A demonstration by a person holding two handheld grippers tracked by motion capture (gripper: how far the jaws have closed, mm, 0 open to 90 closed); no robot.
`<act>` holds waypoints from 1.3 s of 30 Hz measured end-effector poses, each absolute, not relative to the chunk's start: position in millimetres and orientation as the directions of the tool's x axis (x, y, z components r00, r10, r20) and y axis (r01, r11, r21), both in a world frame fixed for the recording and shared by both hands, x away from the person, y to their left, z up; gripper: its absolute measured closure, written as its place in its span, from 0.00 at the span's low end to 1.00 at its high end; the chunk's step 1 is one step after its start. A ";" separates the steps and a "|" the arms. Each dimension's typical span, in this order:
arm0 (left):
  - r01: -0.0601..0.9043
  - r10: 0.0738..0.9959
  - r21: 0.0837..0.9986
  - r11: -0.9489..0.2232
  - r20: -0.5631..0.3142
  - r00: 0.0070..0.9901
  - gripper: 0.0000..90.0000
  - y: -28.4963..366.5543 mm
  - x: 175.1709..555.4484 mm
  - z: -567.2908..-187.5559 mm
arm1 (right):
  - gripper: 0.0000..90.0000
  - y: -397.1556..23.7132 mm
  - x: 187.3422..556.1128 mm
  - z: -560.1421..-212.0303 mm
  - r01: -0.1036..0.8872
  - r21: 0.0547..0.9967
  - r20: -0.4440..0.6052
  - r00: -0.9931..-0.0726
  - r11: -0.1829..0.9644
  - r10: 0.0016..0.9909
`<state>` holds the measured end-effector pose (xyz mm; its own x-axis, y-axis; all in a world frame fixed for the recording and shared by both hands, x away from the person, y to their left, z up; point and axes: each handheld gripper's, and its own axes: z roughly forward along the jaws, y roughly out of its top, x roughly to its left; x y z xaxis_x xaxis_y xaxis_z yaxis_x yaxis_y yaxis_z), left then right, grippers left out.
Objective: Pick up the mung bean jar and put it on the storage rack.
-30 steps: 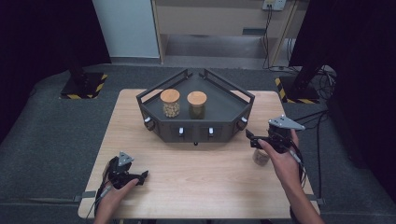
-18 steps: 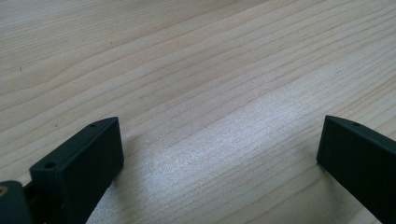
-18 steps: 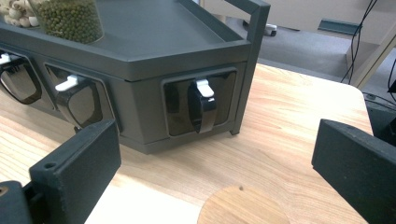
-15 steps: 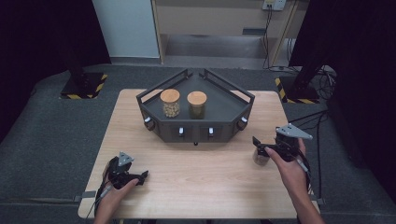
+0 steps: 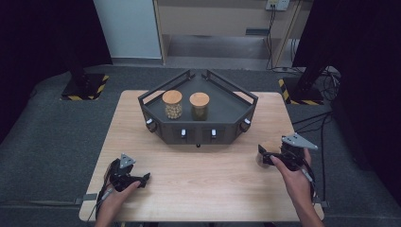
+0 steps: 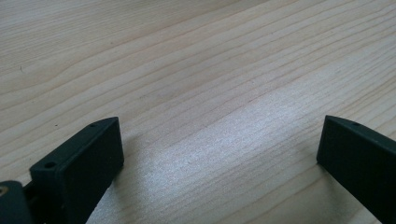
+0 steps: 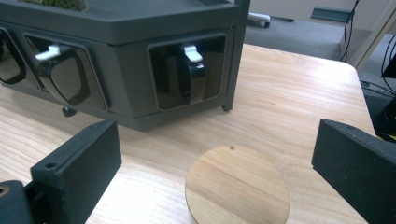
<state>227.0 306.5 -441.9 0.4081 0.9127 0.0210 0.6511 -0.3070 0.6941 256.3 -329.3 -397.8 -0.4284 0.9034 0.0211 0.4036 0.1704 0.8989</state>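
A glass jar with a round wooden lid (image 7: 238, 186) stands on the table near its right edge, and its lid lies low between the wide-apart jaws of my right gripper (image 7: 217, 140). In the high view my right gripper (image 5: 264, 155) hovers at that jar (image 5: 259, 159), open and not touching it. My left gripper (image 5: 142, 179) rests low over bare wood at the front left, open with nothing between its jaws (image 6: 219, 135). A dark angular tray (image 5: 198, 135) at the table's far middle holds two wooden-lidded jars, one with pale contents (image 5: 172, 104), one with dark contents (image 5: 199, 105).
The tray's front wall (image 7: 130, 60) has recessed windows with white-tipped latches (image 7: 191, 51), close ahead of the right gripper. Bare wood (image 5: 203, 179) stretches between the two hands. Cables and stand bases lie on the floor beyond the table.
My right gripper has come down and toward the person, settling at the lone jar. The left gripper has stayed in place.
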 end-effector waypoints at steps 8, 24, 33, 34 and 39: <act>0.651 0.913 0.694 -0.307 0.021 0.408 0.00 306.5 227.1 -441.9 | 0.02 -333.5 251.3 -407.7 0.416 0.896 0.036 -0.411 0.152 0.911; 0.651 0.913 0.694 -0.307 0.021 0.408 0.00 306.5 227.0 -441.9 | 0.01 -340.4 245.6 -421.8 0.427 0.895 0.060 -0.407 0.132 0.911; 0.651 0.913 0.694 -0.307 0.021 0.408 0.00 306.5 227.0 -441.9 | 0.02 -340.3 242.6 -428.9 0.426 0.896 0.060 -0.403 0.130 0.913; 0.651 0.913 0.694 -0.307 0.021 0.408 0.00 306.5 227.0 -441.9 | 0.02 -340.5 242.4 -429.6 0.426 0.895 0.059 -0.404 0.131 0.913; 0.651 0.913 0.694 -0.307 0.021 0.408 0.00 306.5 227.1 -441.8 | 0.02 -341.3 241.2 -432.6 0.429 0.894 0.063 -0.403 0.128 0.913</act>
<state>227.1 306.5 -441.8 0.4080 0.9127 0.0210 0.6511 -0.3071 0.6941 241.2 -341.3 -432.6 -0.4032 0.9130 0.0629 0.4290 0.1279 0.8942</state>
